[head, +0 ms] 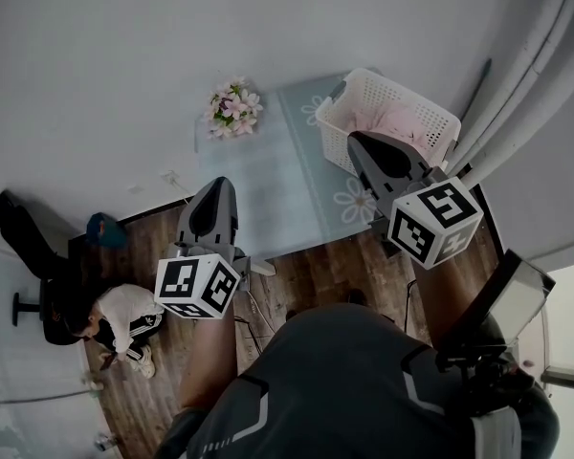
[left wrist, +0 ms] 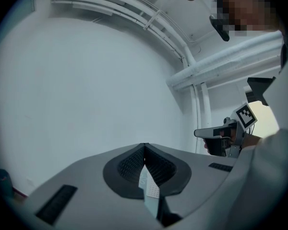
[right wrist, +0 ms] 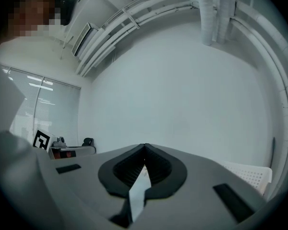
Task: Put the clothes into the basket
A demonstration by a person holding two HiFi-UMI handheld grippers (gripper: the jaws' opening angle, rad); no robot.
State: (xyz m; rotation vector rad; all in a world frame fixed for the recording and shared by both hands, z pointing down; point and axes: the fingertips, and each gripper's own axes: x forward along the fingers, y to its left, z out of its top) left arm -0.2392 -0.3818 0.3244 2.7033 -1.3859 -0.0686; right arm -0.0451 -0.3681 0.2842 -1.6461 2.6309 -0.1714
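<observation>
1. Holding the left gripper (left wrist: 144,146) level in front of us, we see its jaws pressed together with nothing between the ribbed pads. It faces bare wall, so we judge it idle and not reaching for anything.
2. The right gripper (right wrist: 144,147) is likewise closed on nothing, its jaws meeting edge to edge. In the head view it hangs over the near side of the basket (head: 438,115). It points level, not down into the basket, which suggests a gripper that is parked, not one set up for a grasp.
3. The basket is white and latticed, and it stands at the right end of the table (head: 268,185), close to the right gripper. That placement looks sensible to us, since it keeps the drop short for that hand.
4. The pink clothes (head: 390,119) lie inside the basket, heaped low between its walls. They are where the task wants them.
5. The table has a pale top printed with flower shapes. A bunch of flowers (head: 232,108) sits at its far left corner, well apart from the basket and out of the working path. We can make out no other garment on the tabletop, so we judge the job done or nearly so, unless more clothes lie outside these views.
6. Further out, a person (head: 124,316) sits low on the wooden floor (head: 316,271) at the left. They are well apart from the table and appear to have no part in the task.
</observation>
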